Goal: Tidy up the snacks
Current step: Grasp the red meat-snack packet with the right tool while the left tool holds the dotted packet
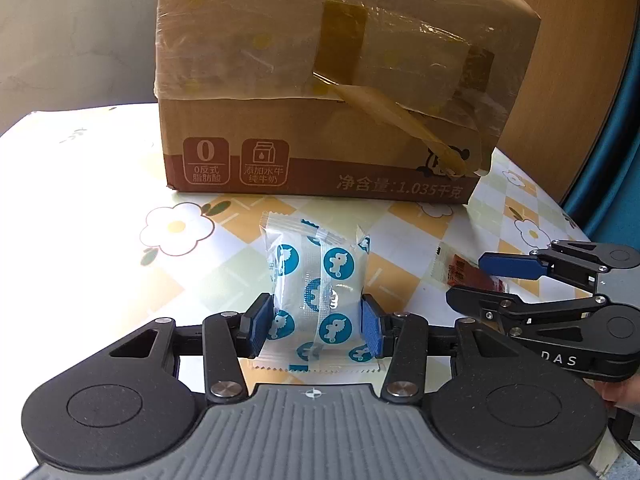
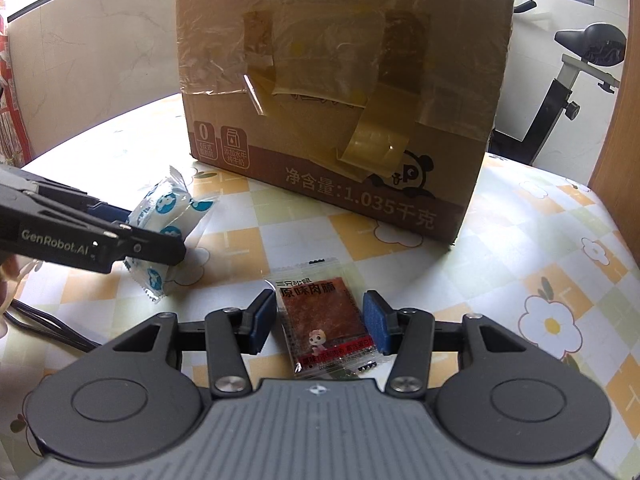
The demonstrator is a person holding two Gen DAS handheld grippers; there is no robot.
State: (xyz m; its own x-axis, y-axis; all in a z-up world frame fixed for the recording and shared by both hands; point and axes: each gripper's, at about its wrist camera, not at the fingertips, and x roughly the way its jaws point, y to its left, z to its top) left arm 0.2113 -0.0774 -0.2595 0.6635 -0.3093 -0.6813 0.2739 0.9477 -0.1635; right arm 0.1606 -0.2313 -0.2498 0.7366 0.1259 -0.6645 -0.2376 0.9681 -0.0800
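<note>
A white snack packet with blue round prints [image 1: 316, 292] sits between the blue pads of my left gripper [image 1: 316, 326], which is shut on it just above the table; the packet also shows in the right wrist view [image 2: 168, 236]. A flat red-brown meat snack packet [image 2: 326, 322] lies on the table between the pads of my right gripper [image 2: 320, 322], which is open around it with a gap on each side. In the left wrist view the right gripper [image 1: 472, 280] straddles that packet [image 1: 460, 274]. The left gripper [image 2: 160, 236] shows at the left of the right wrist view.
A taped cardboard box [image 1: 320, 80] stands on the table behind both packets, also in the right wrist view [image 2: 340, 92]. The tablecloth [image 2: 540, 248] has a yellow check and flower print. An exercise bike [image 2: 568, 80] stands beyond the table's far right edge.
</note>
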